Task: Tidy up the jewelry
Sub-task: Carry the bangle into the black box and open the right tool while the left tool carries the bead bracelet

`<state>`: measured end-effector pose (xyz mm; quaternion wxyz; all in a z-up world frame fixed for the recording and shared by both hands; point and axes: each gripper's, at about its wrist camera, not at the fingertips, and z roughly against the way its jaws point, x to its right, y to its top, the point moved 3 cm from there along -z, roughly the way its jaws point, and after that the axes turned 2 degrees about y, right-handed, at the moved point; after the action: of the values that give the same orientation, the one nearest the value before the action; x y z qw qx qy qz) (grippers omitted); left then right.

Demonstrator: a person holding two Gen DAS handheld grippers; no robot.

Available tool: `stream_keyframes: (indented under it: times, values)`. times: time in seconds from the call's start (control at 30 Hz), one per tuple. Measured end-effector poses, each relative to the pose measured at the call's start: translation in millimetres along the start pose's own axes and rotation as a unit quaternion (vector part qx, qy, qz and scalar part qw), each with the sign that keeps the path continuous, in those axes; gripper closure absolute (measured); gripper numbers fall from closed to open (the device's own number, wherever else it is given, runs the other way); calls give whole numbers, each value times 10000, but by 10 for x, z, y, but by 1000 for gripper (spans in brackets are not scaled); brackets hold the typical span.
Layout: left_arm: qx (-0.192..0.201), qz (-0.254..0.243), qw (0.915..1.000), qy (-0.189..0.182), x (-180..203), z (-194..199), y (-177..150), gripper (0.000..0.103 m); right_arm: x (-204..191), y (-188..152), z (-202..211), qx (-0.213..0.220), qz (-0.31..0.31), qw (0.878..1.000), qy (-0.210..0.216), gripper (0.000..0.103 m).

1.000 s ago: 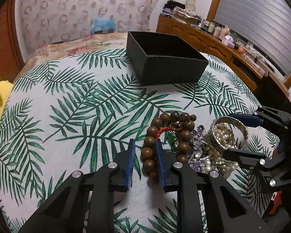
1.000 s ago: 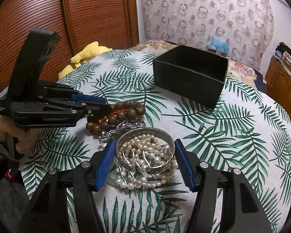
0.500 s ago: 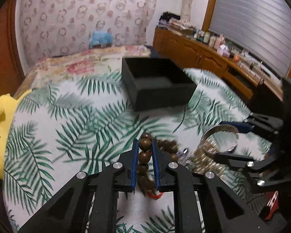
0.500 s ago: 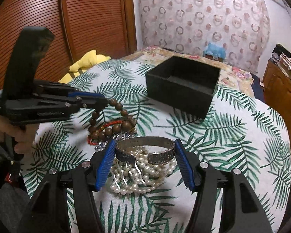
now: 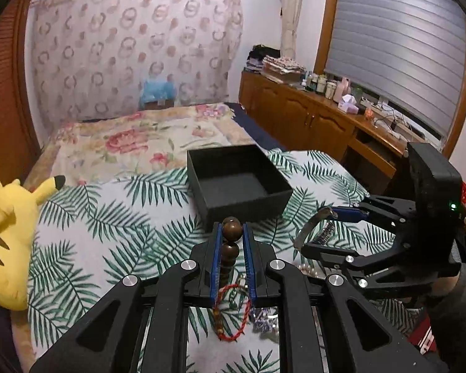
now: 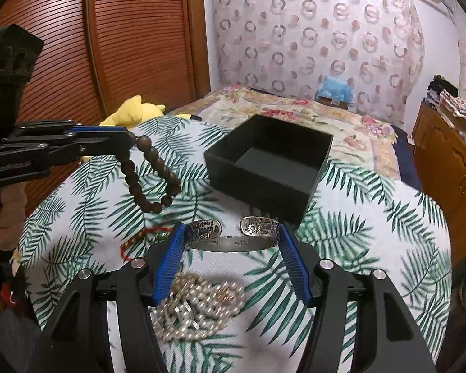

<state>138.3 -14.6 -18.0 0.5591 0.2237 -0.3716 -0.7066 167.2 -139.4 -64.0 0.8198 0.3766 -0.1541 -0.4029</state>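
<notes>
My left gripper [image 5: 231,233] is shut on a brown wooden bead bracelet [image 5: 231,231] and holds it in the air; in the right wrist view the bracelet [image 6: 149,174] hangs from that gripper [image 6: 130,138]. My right gripper [image 6: 231,233] is shut on a silver cuff bangle [image 6: 233,242], lifted above the cloth; the bangle also shows in the left wrist view [image 5: 309,228]. The open black box [image 5: 237,183] stands just ahead, empty [image 6: 268,164]. A pearl necklace pile [image 6: 198,309] and a red cord bracelet [image 5: 233,312] lie on the cloth below.
The palm-leaf cloth [image 5: 108,227] covers the round table. A yellow plush toy [image 5: 6,239] lies at the left edge. A floral bed [image 5: 139,136] is behind, a wooden cabinet [image 5: 326,118] with bottles at right. A small purple bead piece [image 5: 264,321] lies under my left gripper.
Both grippers have risen from the cloth with their pieces. The bead bracelet now hangs free, and the bangle has left the pearl pile. Both have moved closer to the black box.
</notes>
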Motion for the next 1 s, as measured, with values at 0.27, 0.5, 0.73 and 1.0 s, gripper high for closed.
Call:
stream_keyframes:
  times: [0.27, 0.5, 0.73, 1.0]
  values:
    - [226, -37, 9997, 110, -13, 36, 263, 91, 190, 395, -133, 194, 82, 9996, -162, 40]
    - [276, -53, 9991, 303, -93, -83, 517, 91, 364, 629, -448, 105, 198, 9992, -321, 40]
    - [213, -42, 9989, 419, -172, -243, 703, 91, 564, 742, -777, -8, -54, 9997, -249, 39]
    - [128, -52, 9986, 512, -193, -382, 745, 91, 661, 768, -913, -18, -191, 9997, -170, 35]
